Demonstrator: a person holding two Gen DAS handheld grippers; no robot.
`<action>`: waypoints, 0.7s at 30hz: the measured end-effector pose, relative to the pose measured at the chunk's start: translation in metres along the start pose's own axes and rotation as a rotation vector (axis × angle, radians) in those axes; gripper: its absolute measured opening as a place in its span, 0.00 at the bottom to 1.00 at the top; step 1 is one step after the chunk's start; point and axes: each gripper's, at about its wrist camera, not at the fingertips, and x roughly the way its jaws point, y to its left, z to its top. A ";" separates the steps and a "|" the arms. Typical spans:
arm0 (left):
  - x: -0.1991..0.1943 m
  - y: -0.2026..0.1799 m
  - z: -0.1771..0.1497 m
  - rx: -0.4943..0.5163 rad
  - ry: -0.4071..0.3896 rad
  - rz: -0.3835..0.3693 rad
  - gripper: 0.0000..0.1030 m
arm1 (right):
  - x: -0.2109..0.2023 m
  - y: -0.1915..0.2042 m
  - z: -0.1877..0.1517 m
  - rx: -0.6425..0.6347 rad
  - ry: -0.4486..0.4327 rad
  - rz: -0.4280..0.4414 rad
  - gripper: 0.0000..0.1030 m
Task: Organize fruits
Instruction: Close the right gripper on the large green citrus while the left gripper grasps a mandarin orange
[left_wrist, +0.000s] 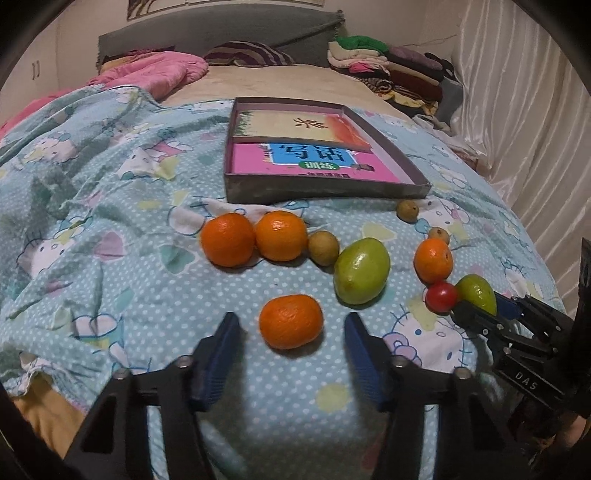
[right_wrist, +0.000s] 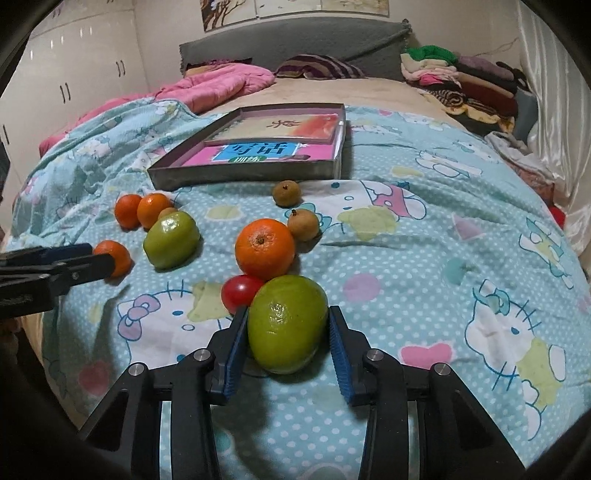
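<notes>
Pick-up step: we have the right gripper (right_wrist: 286, 328) clamped on a green fruit (right_wrist: 287, 325) near the bed's near edge. The left gripper (left_wrist: 291, 328) brackets a mandarin (left_wrist: 290, 321), fingers apart and not touching. Next: close, lift, carry to the tray (left_wrist: 325, 188). We count four mandarins, two green fruits, three longans, one tomato.

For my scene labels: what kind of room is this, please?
Most likely a bedroom. The fruits lie on a bed's cartoon-print sheet, with a pink quilt and grey headboard behind, and folded clothes stacked beside the curtain.
</notes>
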 end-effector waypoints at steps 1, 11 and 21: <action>0.003 -0.001 0.001 0.007 0.003 -0.003 0.48 | -0.001 -0.001 0.000 0.003 -0.002 -0.001 0.41; 0.019 0.000 0.006 -0.004 0.032 -0.009 0.36 | -0.010 -0.023 0.007 0.078 -0.032 -0.027 0.41; 0.003 0.010 0.025 -0.027 -0.011 -0.030 0.36 | -0.008 -0.033 0.037 0.086 -0.080 -0.028 0.41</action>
